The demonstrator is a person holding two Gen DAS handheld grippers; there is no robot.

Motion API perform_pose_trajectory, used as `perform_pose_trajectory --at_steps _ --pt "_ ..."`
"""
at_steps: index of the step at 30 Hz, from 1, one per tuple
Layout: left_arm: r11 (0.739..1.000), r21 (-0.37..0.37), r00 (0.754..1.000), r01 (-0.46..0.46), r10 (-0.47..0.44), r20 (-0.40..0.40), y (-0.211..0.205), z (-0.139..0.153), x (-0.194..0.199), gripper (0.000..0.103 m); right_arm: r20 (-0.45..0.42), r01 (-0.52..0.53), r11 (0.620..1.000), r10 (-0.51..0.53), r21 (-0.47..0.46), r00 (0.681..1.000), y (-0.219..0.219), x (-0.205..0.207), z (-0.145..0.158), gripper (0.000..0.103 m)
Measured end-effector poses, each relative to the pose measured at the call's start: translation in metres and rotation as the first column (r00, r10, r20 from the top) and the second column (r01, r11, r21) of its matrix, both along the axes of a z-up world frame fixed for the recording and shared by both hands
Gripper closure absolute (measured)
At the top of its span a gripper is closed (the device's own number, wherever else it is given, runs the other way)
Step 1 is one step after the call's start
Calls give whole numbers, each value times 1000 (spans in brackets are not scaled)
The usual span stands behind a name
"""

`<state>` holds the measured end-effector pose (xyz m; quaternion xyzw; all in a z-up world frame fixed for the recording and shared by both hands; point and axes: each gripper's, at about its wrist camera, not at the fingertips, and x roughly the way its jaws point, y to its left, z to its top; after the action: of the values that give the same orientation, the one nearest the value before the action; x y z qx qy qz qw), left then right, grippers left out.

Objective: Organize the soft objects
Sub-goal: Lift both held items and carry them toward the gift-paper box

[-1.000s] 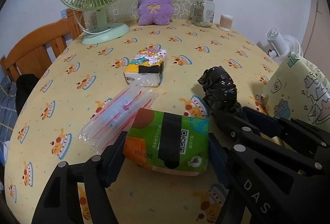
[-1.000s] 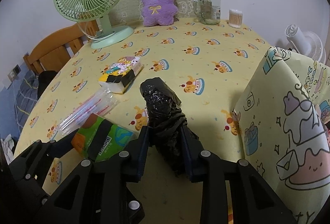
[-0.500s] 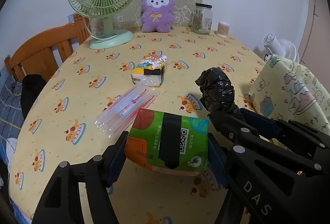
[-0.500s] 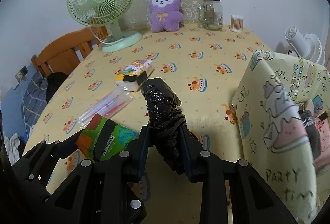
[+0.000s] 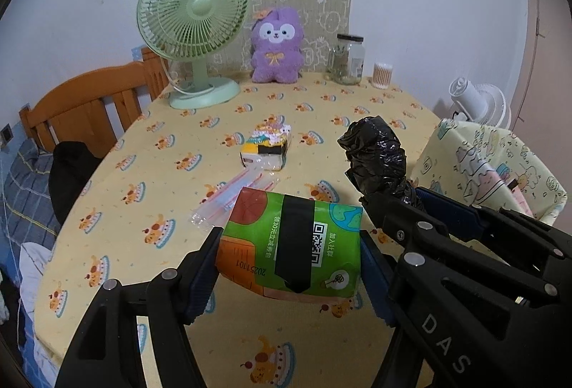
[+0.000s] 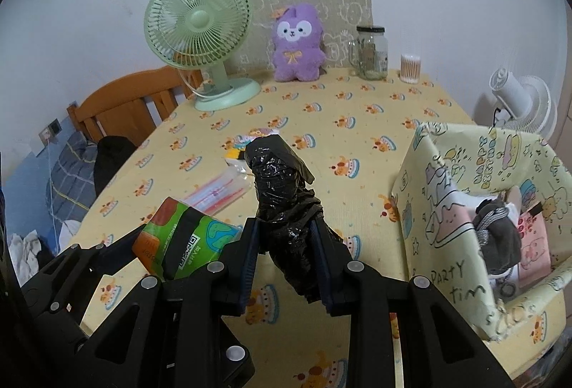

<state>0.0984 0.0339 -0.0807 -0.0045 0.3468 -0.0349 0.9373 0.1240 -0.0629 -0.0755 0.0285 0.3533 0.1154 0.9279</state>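
My left gripper (image 5: pixel 287 247) is shut on a green tissue pack (image 5: pixel 291 247), held clear above the yellow tablecloth; the same green tissue pack (image 6: pixel 184 243) shows in the right wrist view. My right gripper (image 6: pixel 286 239) is shut on a crumpled black plastic bag (image 6: pixel 282 180), which sticks up between its pads; the black plastic bag (image 5: pixel 375 155) appears at the right of the left wrist view. On the table lie a colourful tissue pack (image 5: pixel 266 147) and a clear packet with red stripes (image 5: pixel 236 197). A pale patterned box (image 6: pixel 475 209) stands at the right with dark cloth inside.
At the table's far edge stand a green fan (image 5: pixel 195 41), a purple plush toy (image 5: pixel 275 45), a glass jar (image 5: pixel 346 57) and a cotton-swab tub (image 5: pixel 382 75). A wooden chair (image 5: pixel 89 105) is at the left, a white fan (image 6: pixel 518 98) beyond the right edge.
Both grippers have risen and drawn back together with their loads, so the table looks farther and more of the patterned box's inside shows. Neither grip has altered.
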Motion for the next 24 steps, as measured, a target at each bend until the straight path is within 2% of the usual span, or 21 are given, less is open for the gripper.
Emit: perform_pose_trajectory --at_steps 24 --pt "999 19 991 -35 32 134 0 45 -37 30 130 -23 1000 21 16 991 1 -35 48 71"
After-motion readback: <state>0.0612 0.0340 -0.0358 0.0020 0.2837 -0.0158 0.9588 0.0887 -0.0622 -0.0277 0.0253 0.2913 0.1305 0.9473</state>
